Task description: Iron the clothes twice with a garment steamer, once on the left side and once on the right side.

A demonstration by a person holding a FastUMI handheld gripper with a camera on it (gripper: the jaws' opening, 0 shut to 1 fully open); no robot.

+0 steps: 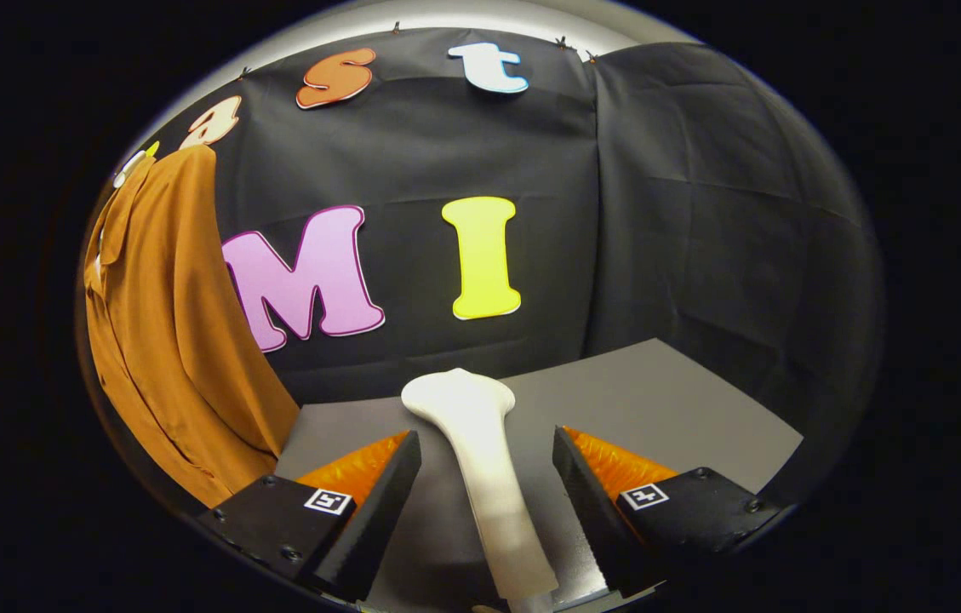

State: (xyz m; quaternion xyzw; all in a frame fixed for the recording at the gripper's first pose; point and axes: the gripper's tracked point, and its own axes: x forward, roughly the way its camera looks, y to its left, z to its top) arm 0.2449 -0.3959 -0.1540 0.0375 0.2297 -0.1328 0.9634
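we've got the gripper [487, 477] fingers spread wide, touching nothing, with the steamer [480, 460] lying lengthwise between them, head pointing away.

black cloth wall [684, 213], grey tabletop [667, 400]

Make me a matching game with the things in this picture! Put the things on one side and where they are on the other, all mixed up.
Things:
1. garment steamer
2. brown shirt
3. grey table
4. gripper

Places or states:
A. hanging up against the black wall, off to the left of the fingers
B. open, one finger on each side of the white handle, not squeezing it
C. lying between the two fingers, head pointing away
D. flat under the steamer, reaching to the wall

Pairs: 1-C, 2-A, 3-D, 4-B
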